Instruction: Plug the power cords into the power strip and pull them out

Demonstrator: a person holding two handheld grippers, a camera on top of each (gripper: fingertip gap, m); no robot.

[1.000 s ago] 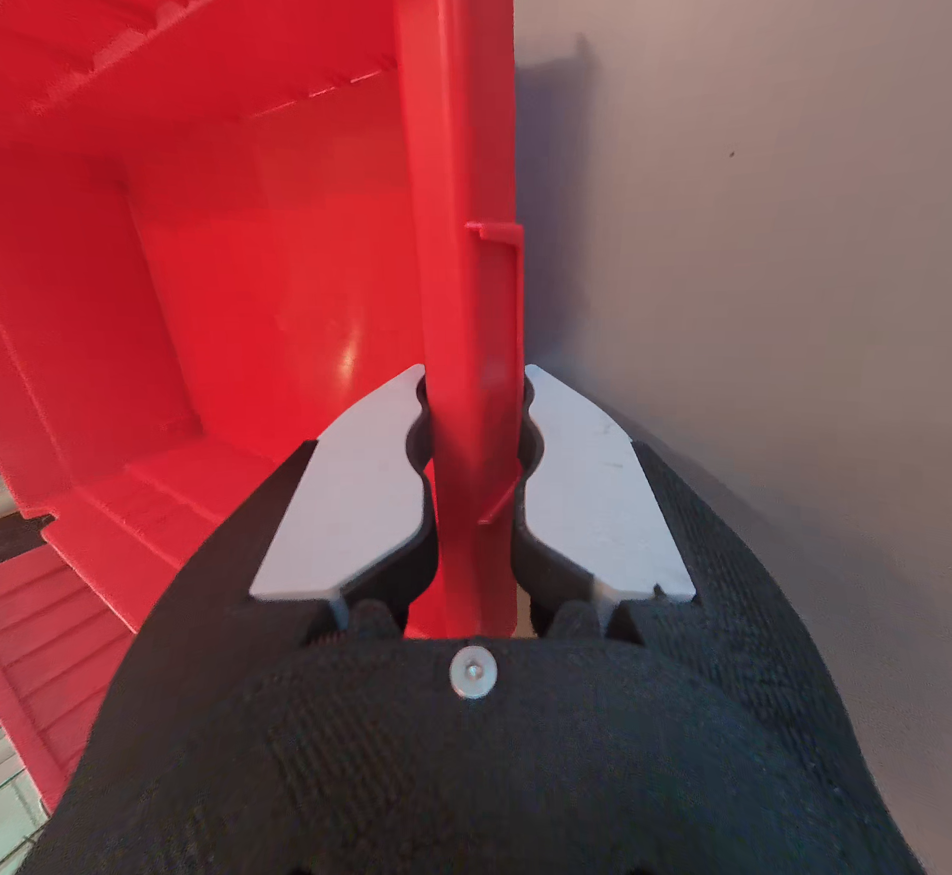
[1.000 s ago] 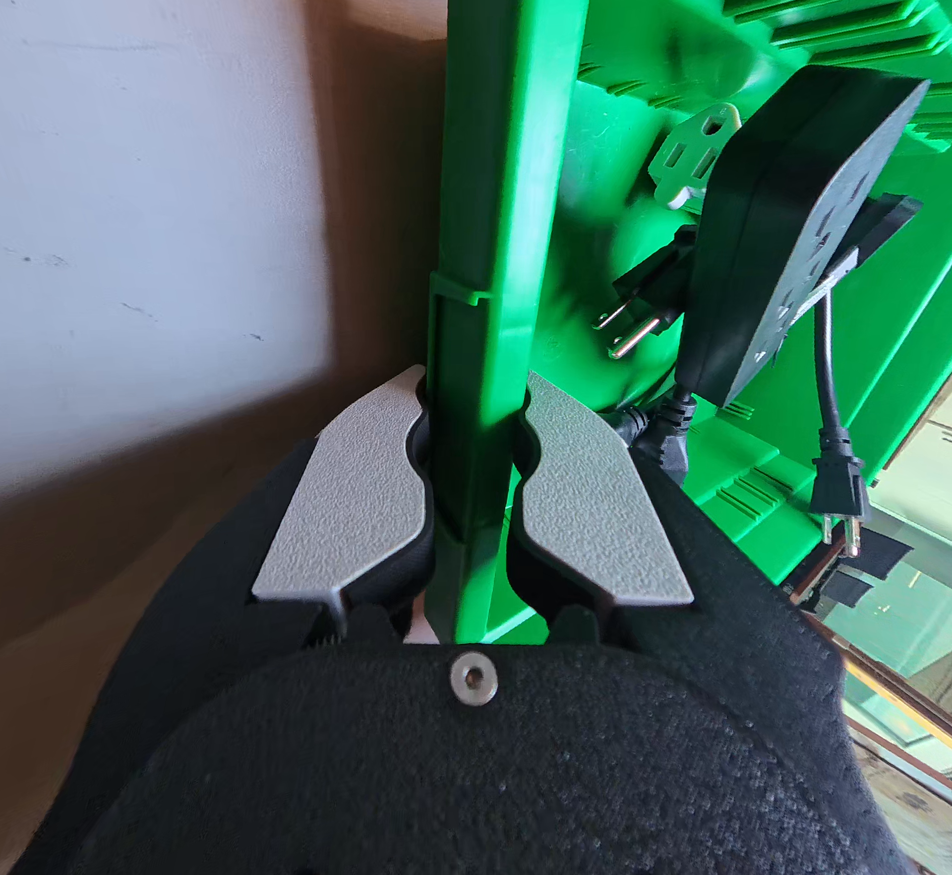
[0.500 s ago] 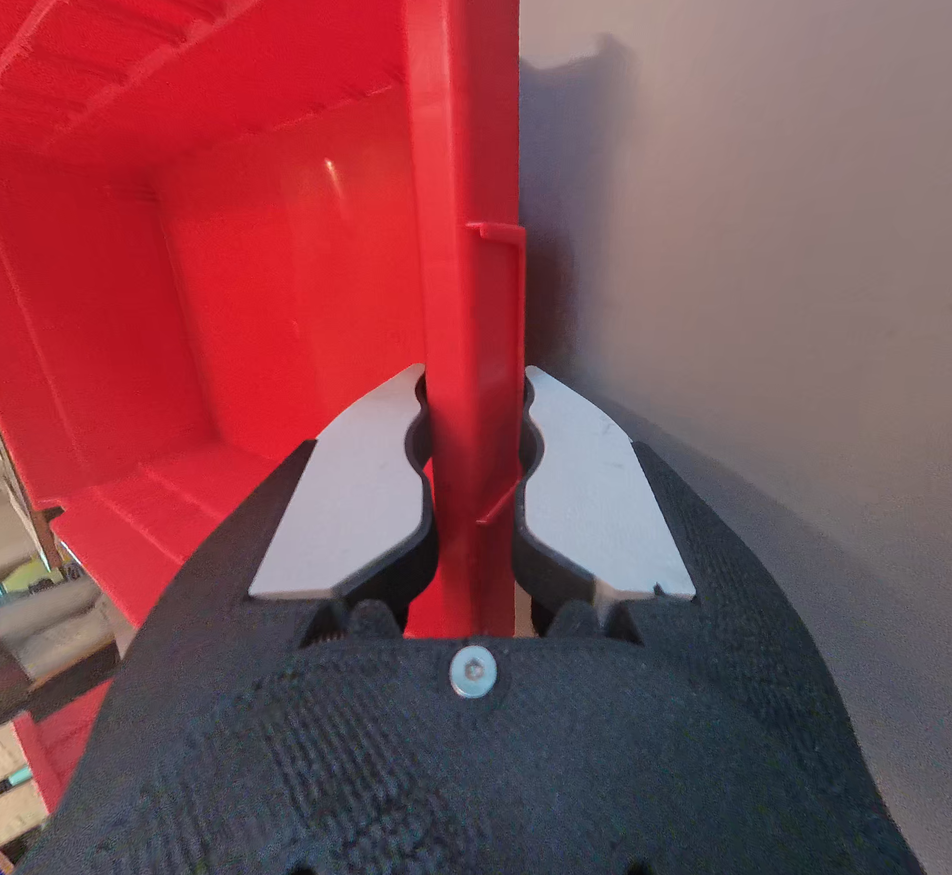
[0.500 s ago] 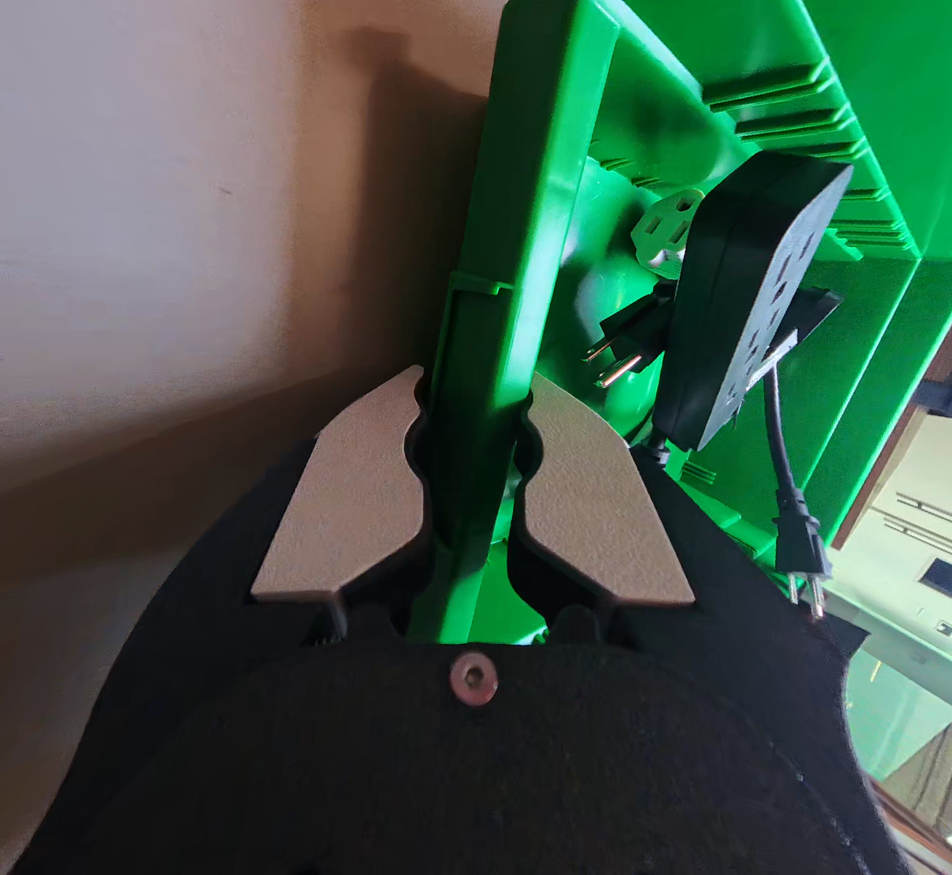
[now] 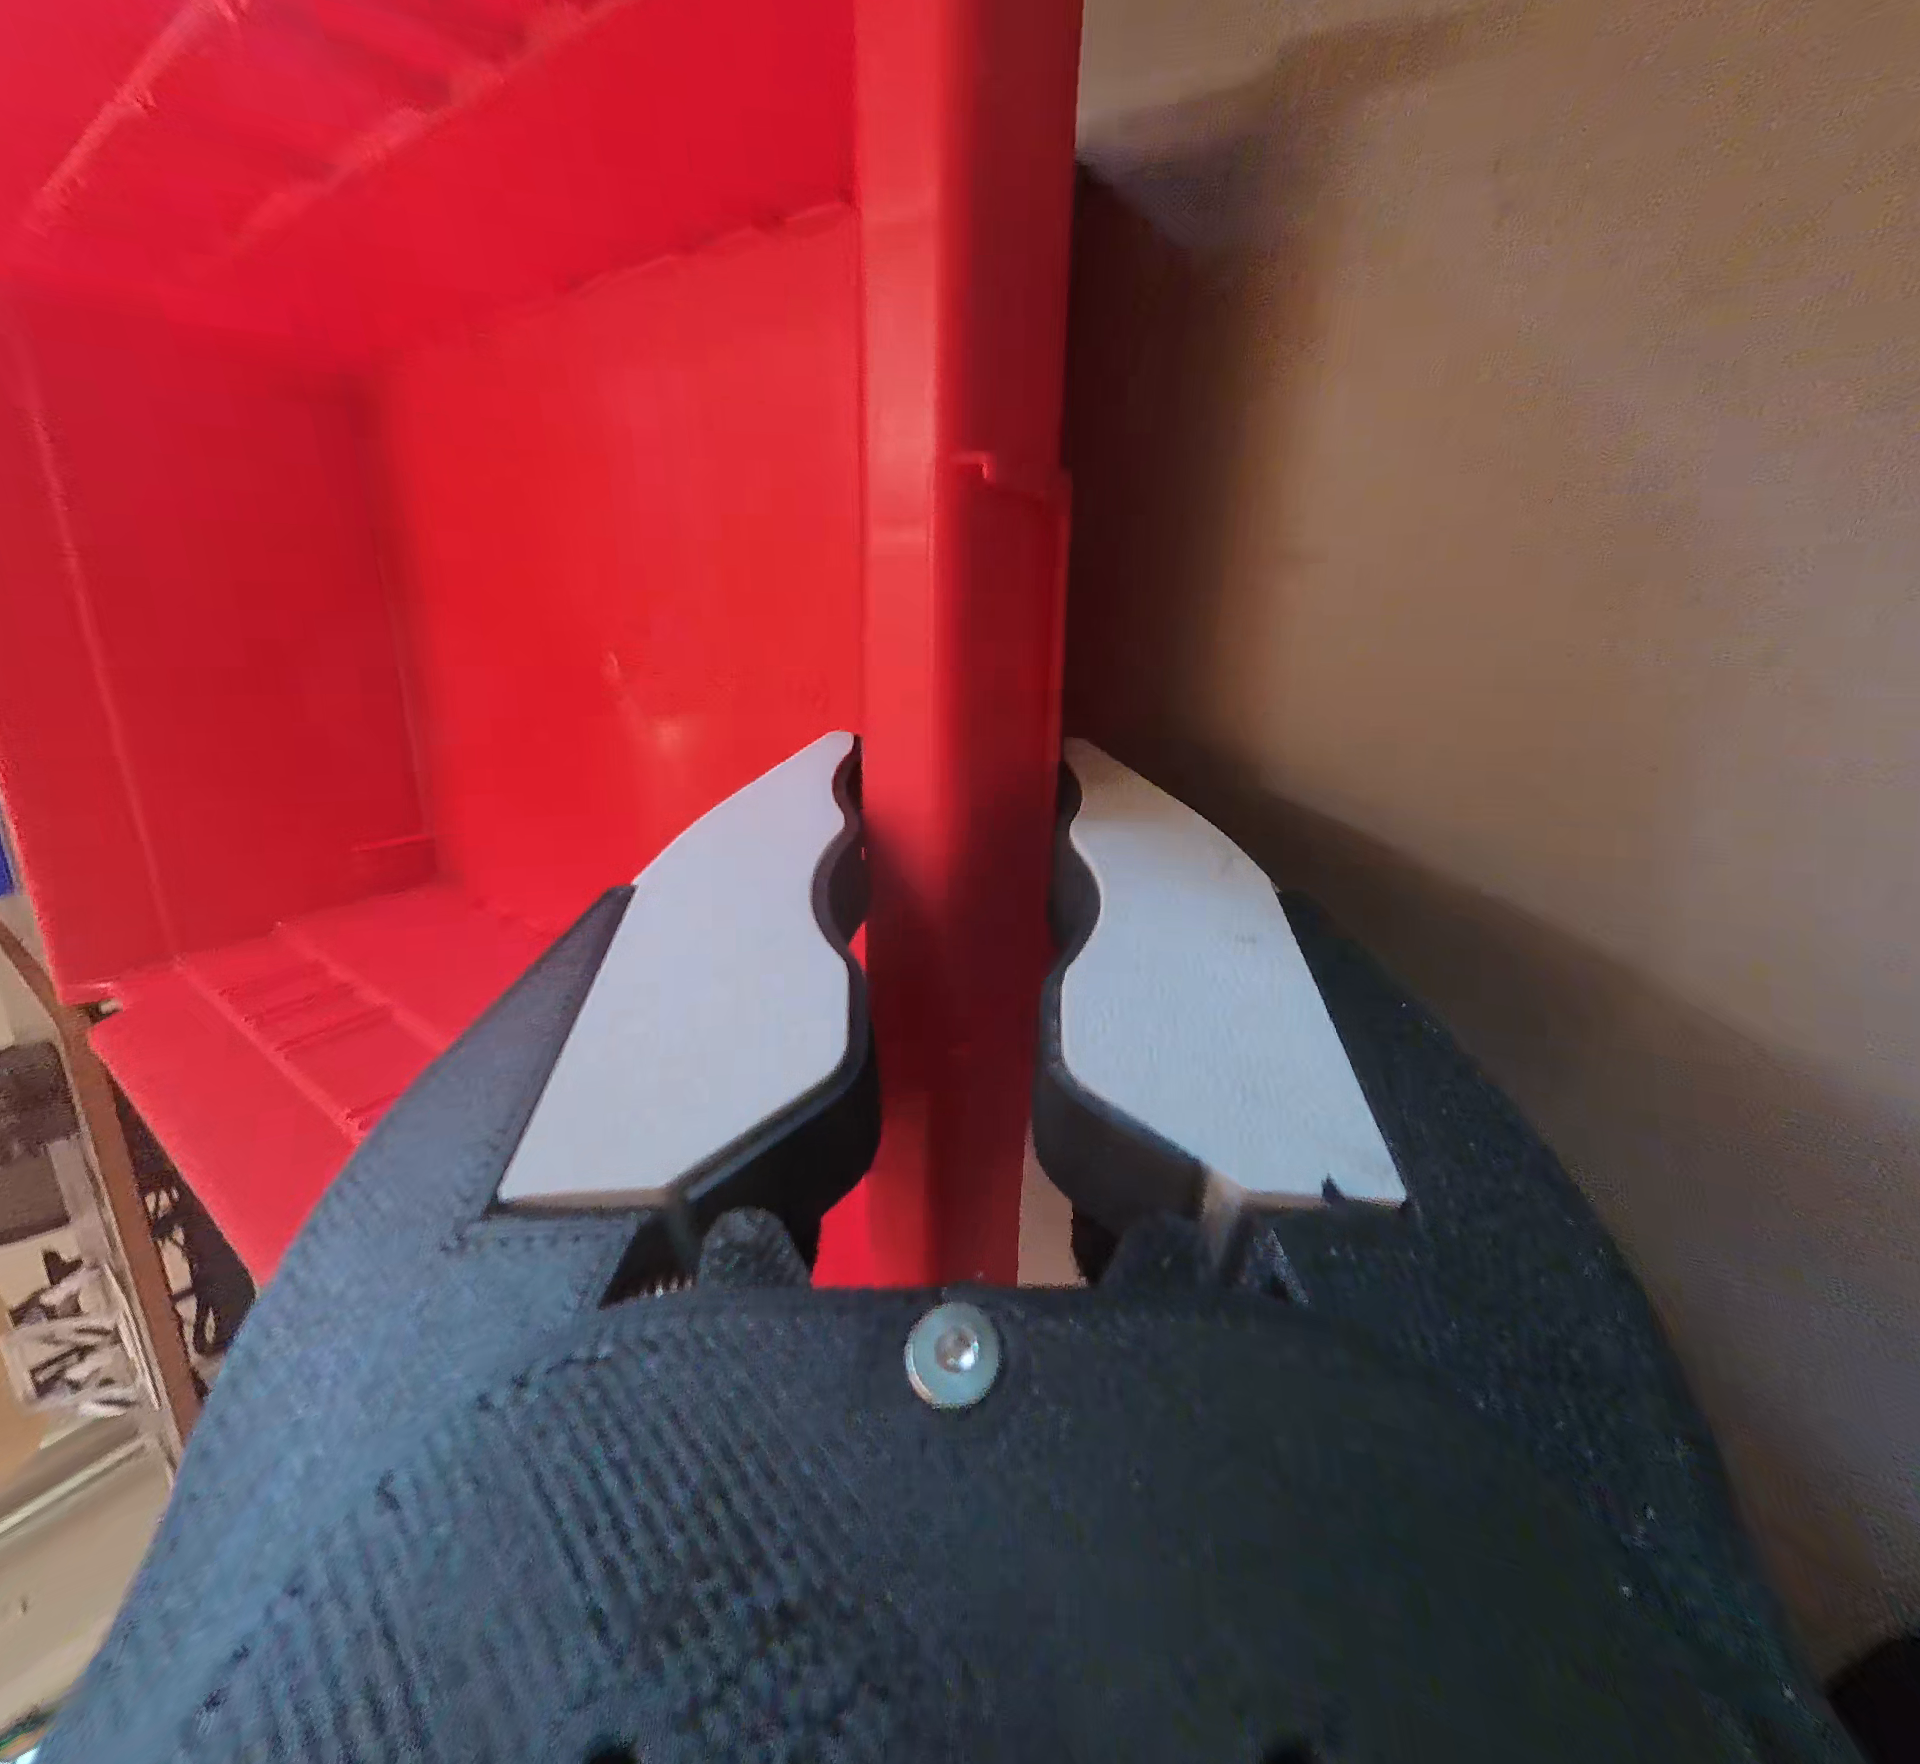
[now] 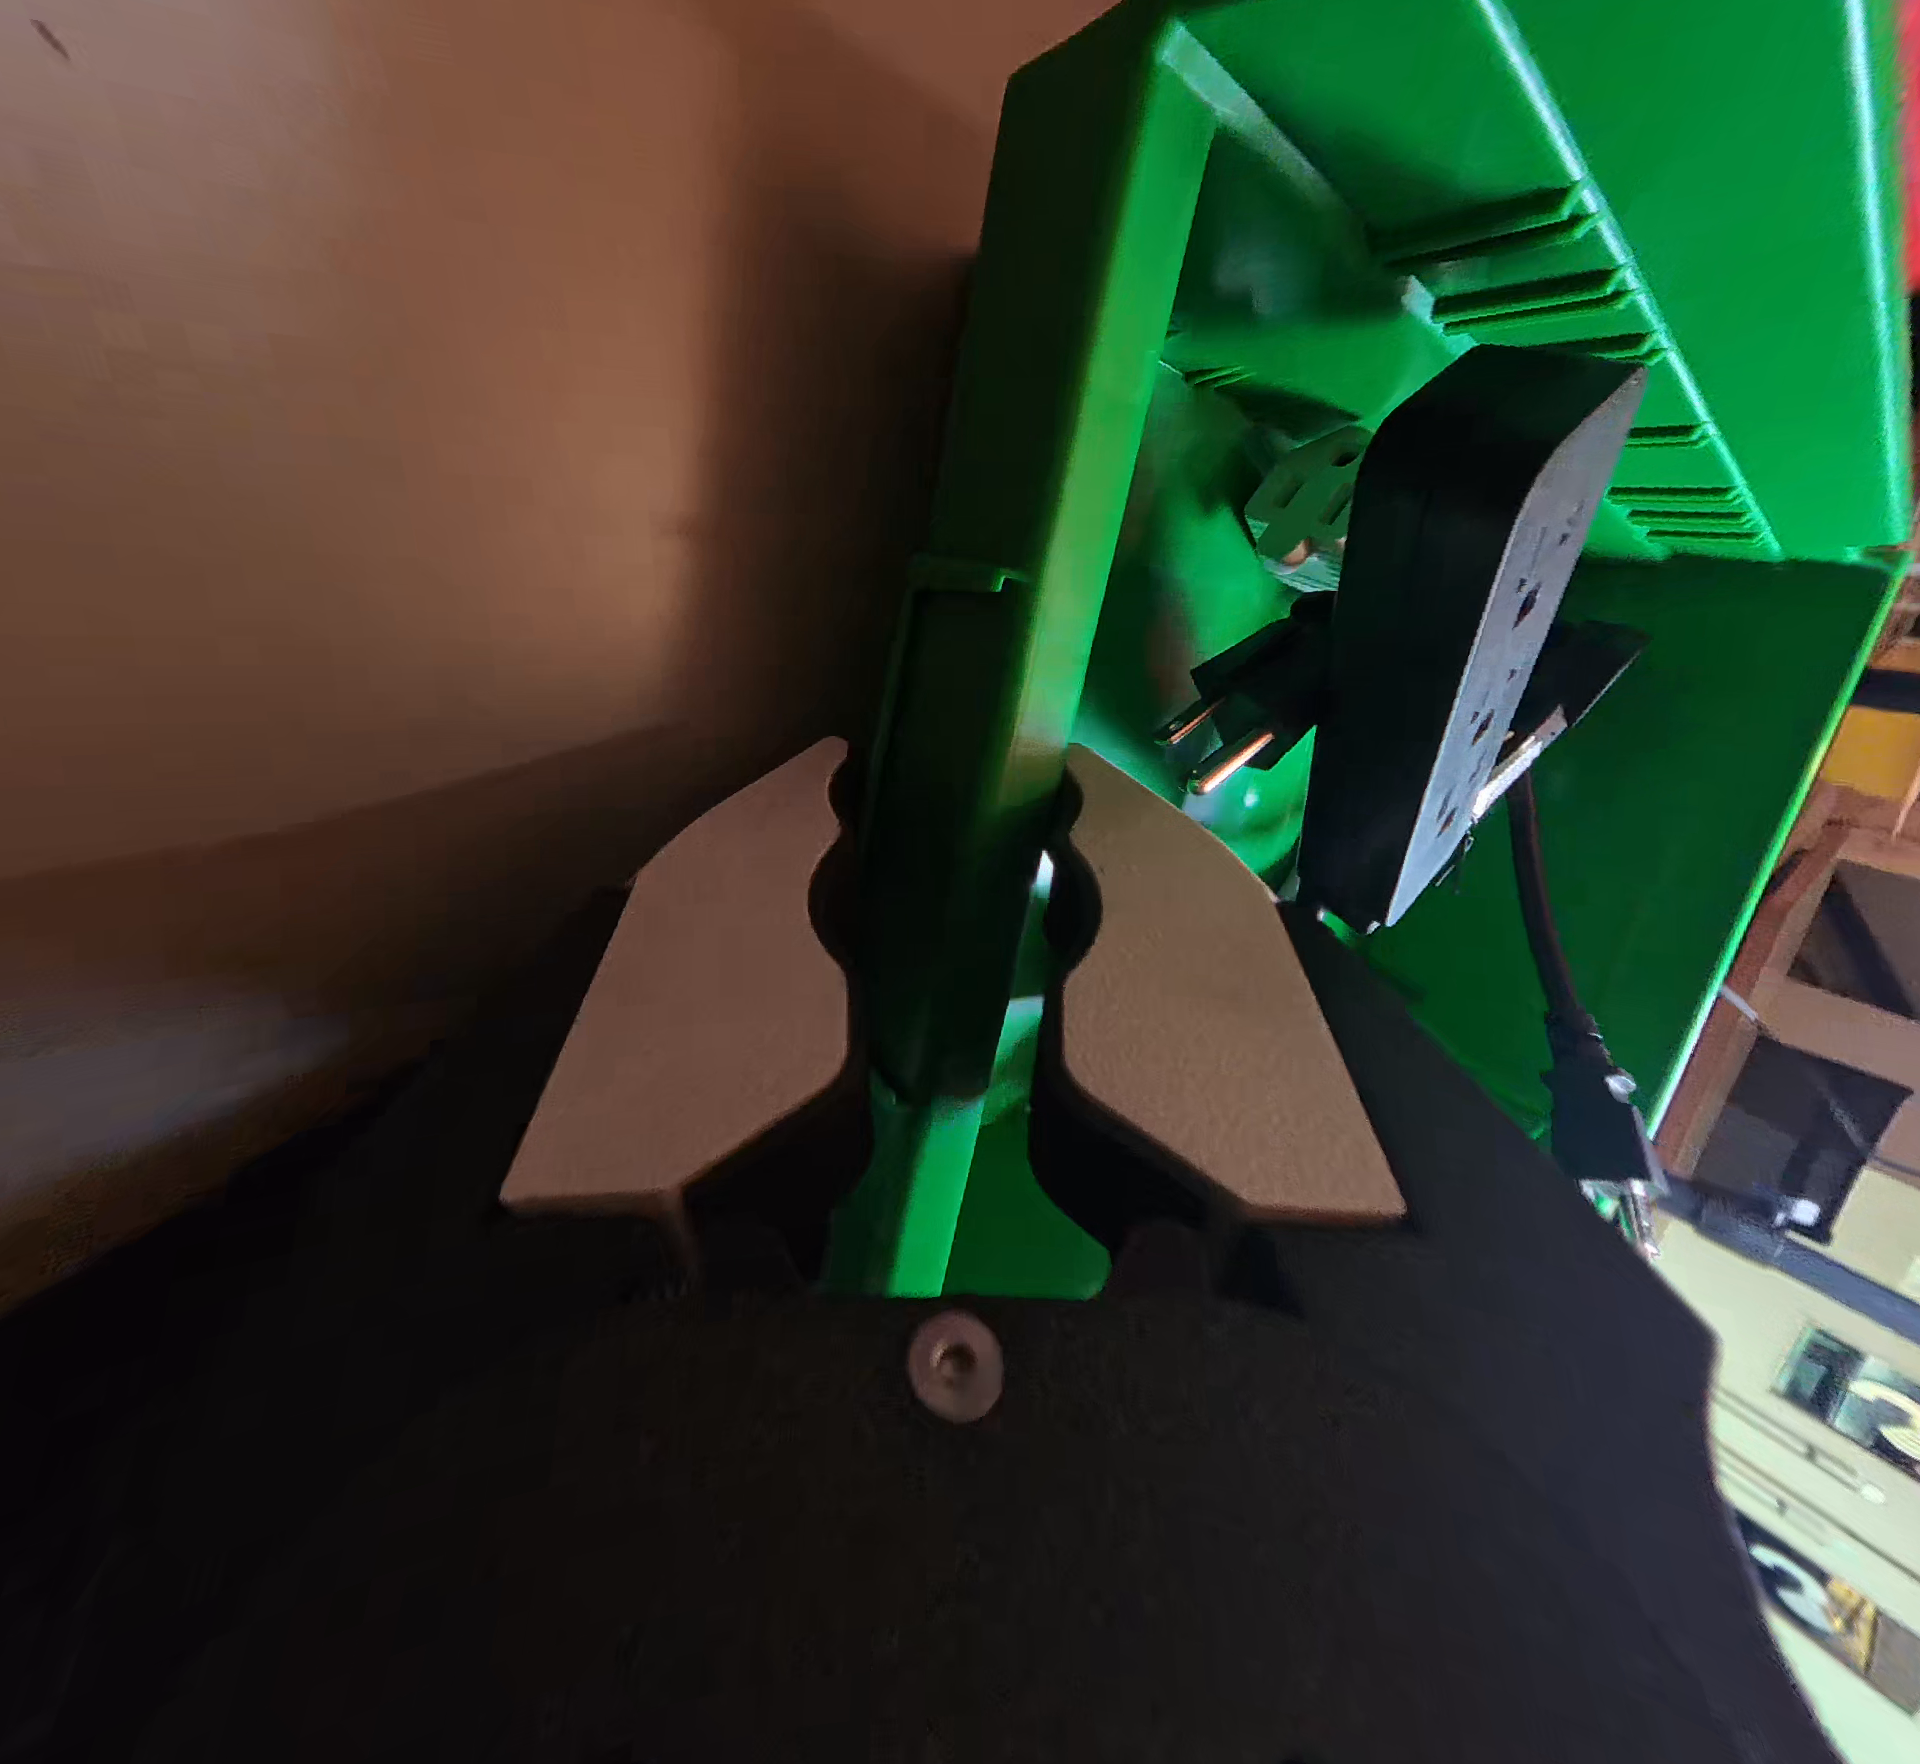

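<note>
My left gripper [image 5: 958, 758] is shut on the side wall of a red bin [image 5: 961, 364], which shows nothing inside. My right gripper [image 6: 956, 764] is shut on the side wall of a green bin [image 6: 1081, 426]. The green bin is tipped, and a black power strip [image 6: 1455, 634] stands on end inside it. A black plug with bare prongs [image 6: 1236, 727] lies behind the strip. A pale plug [image 6: 1299, 499] sits deeper in. A black cord with a plug at its end [image 6: 1590, 1101] hangs out of the bin's lower side.
A plain beige wall [image 5: 1507, 364] fills the right of the left wrist view and also shows in the right wrist view [image 6: 416, 364] on the left. Wooden shelving and room clutter [image 6: 1818, 987] show past the green bin. Clutter shows at the left wrist view's lower left [image 5: 73, 1247]. Tip to tip, the grippers are about 25 cm apart.
Both bins have swung in my grip. The green bin has tilted further to the right, with the power strip and hanging cord shifting along. The red bin has turned slightly.
</note>
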